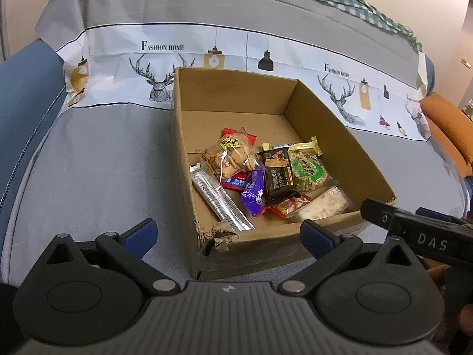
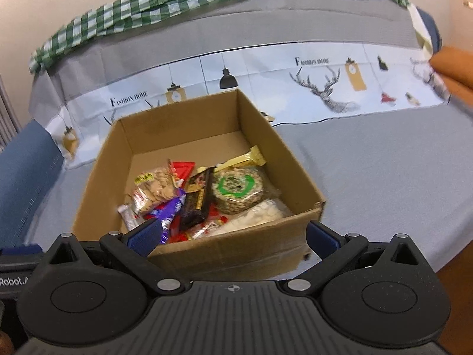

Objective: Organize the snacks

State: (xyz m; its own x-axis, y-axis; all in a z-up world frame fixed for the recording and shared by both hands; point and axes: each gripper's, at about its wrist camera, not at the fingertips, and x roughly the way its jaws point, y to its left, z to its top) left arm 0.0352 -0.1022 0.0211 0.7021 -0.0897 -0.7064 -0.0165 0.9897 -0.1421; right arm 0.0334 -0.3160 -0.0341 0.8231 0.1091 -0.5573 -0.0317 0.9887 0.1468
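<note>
An open cardboard box (image 1: 325, 118) (image 2: 100, 174) sits on a grey cloth and holds several snack packs. Among them are a silver bar (image 1: 218, 198), a purple pack (image 1: 252, 190) (image 2: 171, 211), a black pack (image 1: 278, 177) (image 2: 195, 204), a round green-labelled rice cake (image 1: 309, 170) (image 2: 236, 188) and a clear bag of biscuits (image 1: 227, 155) (image 2: 153, 189). My left gripper (image 1: 227, 233) hangs open just before the box's torn near corner. My right gripper (image 2: 233, 236) is open too, at the box's near wall, holding nothing.
The grey cloth (image 1: 97, 162) (image 2: 369, 162) has a white printed band with deer and lamps at the back. A green checked cloth (image 2: 147, 3) lies along the far edge. A blue cushion (image 1: 20, 109) is at left, an orange one (image 1: 449, 124) at right. The other gripper's body (image 1: 419, 230) shows at right.
</note>
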